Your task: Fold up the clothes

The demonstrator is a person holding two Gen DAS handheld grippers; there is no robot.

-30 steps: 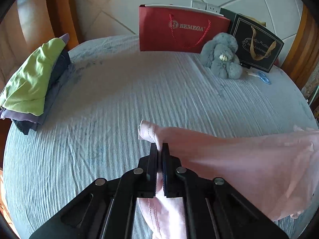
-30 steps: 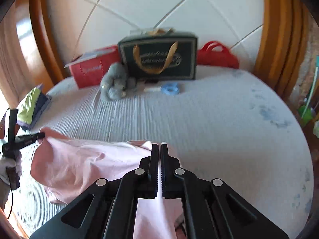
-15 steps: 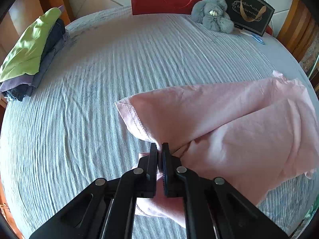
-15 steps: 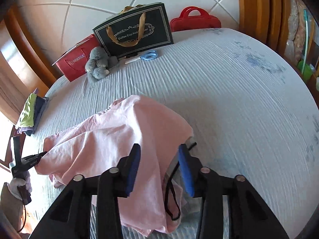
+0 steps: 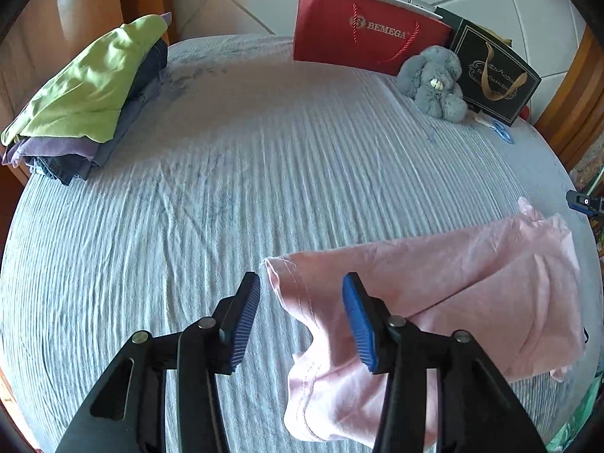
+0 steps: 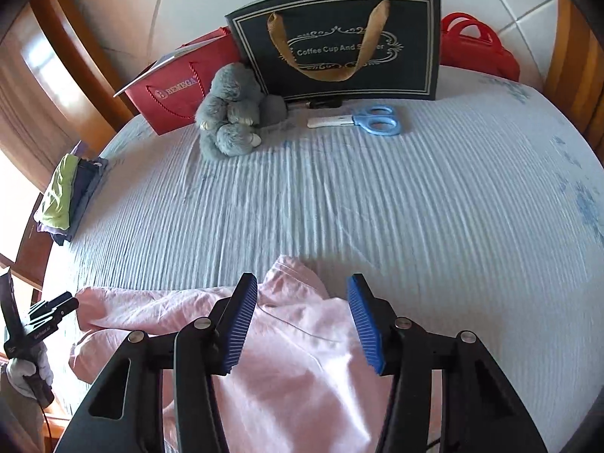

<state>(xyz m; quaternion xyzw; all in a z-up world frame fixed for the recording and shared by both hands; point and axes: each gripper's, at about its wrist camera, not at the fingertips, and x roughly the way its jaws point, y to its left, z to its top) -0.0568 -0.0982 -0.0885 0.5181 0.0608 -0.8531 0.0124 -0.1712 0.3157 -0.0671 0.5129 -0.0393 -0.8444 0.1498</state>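
Note:
A pink garment (image 5: pixel 445 294) lies loosely folded on the striped blue-grey bedcover (image 5: pixel 226 188). My left gripper (image 5: pixel 302 317) is open, its fingers apart over the garment's left hemmed corner, gripping nothing. In the right wrist view the same pink garment (image 6: pixel 294 358) spreads beneath my right gripper (image 6: pixel 305 321), which is also open with the cloth lying below its blue pads. The left gripper (image 6: pixel 56 305) shows at the far left there, held by a gloved hand (image 6: pixel 26 373). A stack of folded clothes (image 5: pixel 87 94) with a green piece on top sits at the bed's left edge.
At the back stand a red paper bag (image 5: pixel 362 30), a dark gift bag (image 6: pixel 339 41), a grey plush toy (image 6: pixel 234 113) and blue scissors (image 6: pixel 366 120). A red case (image 6: pixel 475 49) sits back right. Wooden bed frame (image 6: pixel 573 68) curves round the edges.
Both grippers have opened and let go of the pink garment, which has dropped onto the bed. The left one released last; the right one was open half a second ago.

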